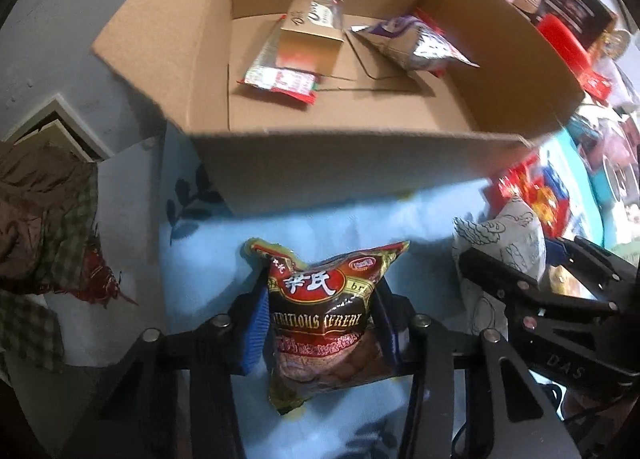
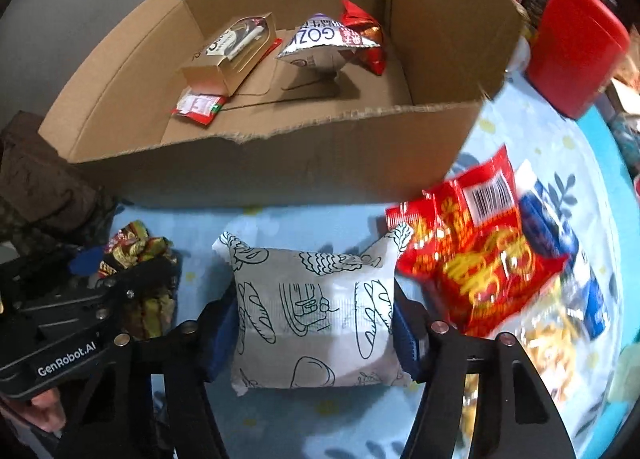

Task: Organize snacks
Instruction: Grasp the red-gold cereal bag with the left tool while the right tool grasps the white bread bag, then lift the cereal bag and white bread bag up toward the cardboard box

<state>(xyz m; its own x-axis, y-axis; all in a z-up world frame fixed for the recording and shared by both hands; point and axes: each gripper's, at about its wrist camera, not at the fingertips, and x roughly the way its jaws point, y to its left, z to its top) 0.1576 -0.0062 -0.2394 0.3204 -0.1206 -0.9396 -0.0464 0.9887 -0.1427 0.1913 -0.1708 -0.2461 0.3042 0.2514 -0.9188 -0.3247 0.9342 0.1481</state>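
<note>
Cardboard fills the top half of both views: an open box (image 1: 320, 163) stands on a light blue cloth (image 1: 340, 219) printed with dark leaves. Inside the box lie a beige carton (image 1: 314, 33), a flat red and white sachet (image 1: 280, 81) partly under the carton, and a silver pouch (image 2: 324, 43) with a red packet (image 2: 366, 39) just behind it.

At the bottom centre of the left wrist view, the left gripper (image 1: 322, 333) is clenched on a dark red and brown cereal bag (image 1: 324, 315). Its blue pads press on both sides of the bag, and the bag bulges above them. The bag sits on the cloth, just in front of the box wall.

At the bottom centre of the right wrist view, the right gripper (image 2: 316, 333) stands around a white pillow pack (image 2: 316, 315) printed with line drawings of bread. The blue pads touch the two sides of the pack, so it is grasped between them. This pack also lies on the cloth in front of the box.

To the right of the white pack, a red noodle snack bag (image 2: 476, 251) lies on top of a blue packet (image 2: 556, 235). A red container (image 2: 580, 47) stands at the upper right, beside the box. Brown and checked fabric (image 1: 44, 215) is piled at the left edge of the left wrist view.
</note>
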